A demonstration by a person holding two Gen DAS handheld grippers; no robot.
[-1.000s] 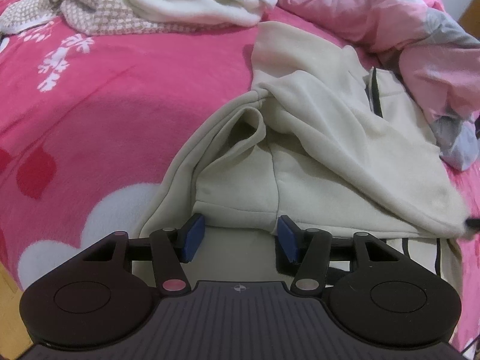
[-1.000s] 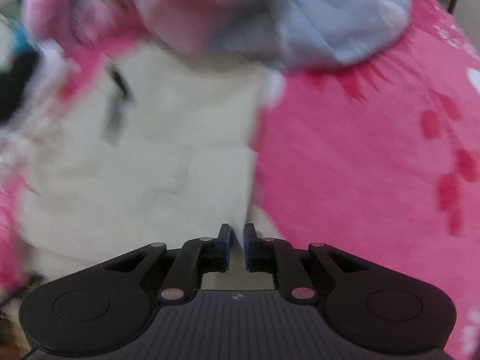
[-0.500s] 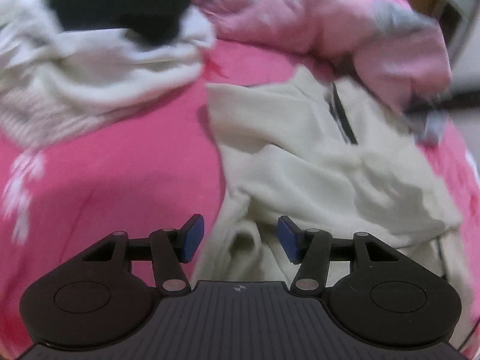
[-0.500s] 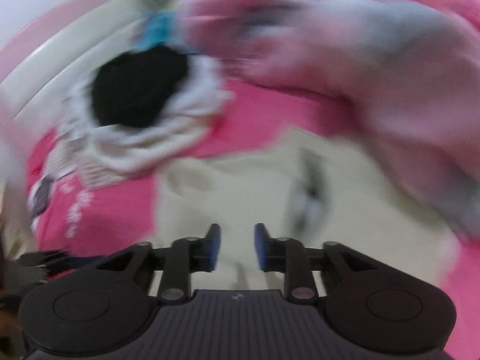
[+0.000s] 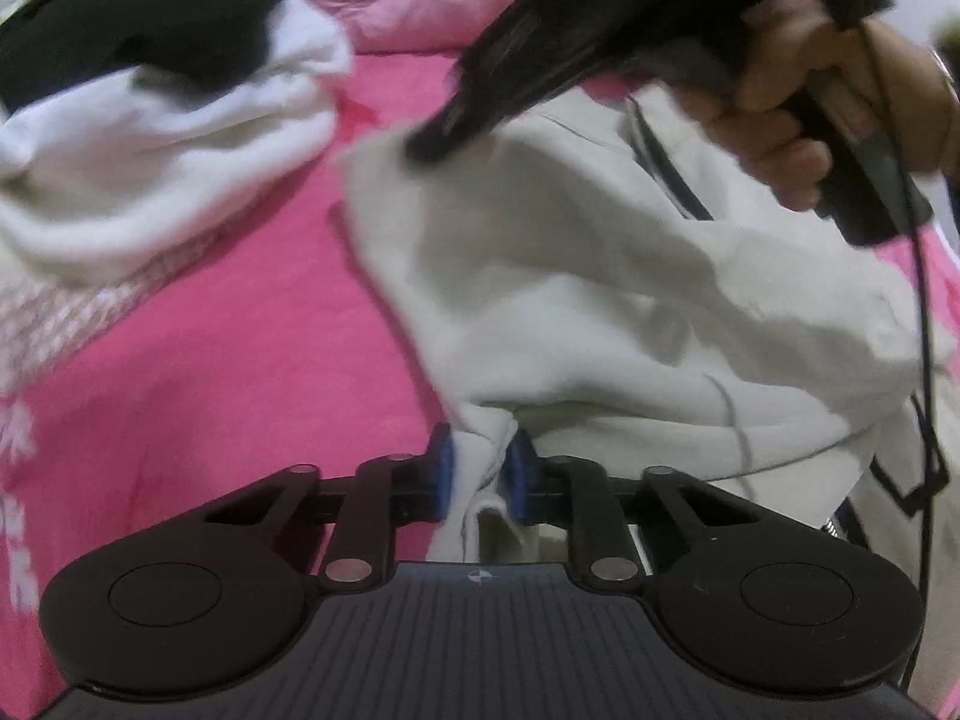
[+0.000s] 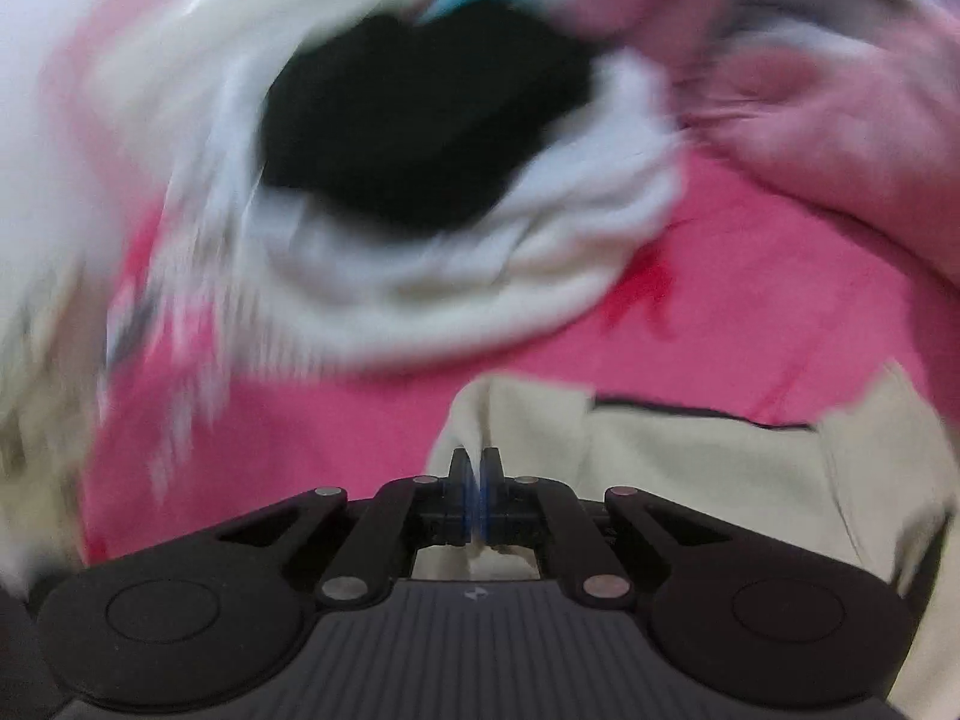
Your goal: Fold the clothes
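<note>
**Both grippers taking hold of the cream garment, fold not yet begun**

A pink bedspread [image 5: 228, 360] is filling most of both views, and the cream garment [image 5: 600, 276] is lying on it in a rumpled heap, just right of centre in the left wrist view. Beyond it, a pile of other clothes [image 5: 156, 120] is waiting at the far side: white fabric with a black piece on top, plus a pink quilt [image 6: 840, 120] bunched toward the far right. None of that pile is looking folded, so the task is sitting near its start; this garment is only being picked up, and spreading, folding and the remaining pieces are all left to do, judging by how things lie.

The cream garment is looking thick and fleecy, with a dark zip or trim line [image 6: 690, 411] running across it and a thin drawstring trailing near the front edge. Its surface is creased and doubled over itself, not flat.

The left gripper [image 5: 480, 474] is closing on a bunched fold of the garment's near edge, blue pads already pressing the cloth from both sides. The right gripper [image 6: 476, 483] is pressed together on a thin edge at the garment's far corner; in the left wrist view a hand [image 5: 798, 120] is gripping its handle above the cloth.
</note>
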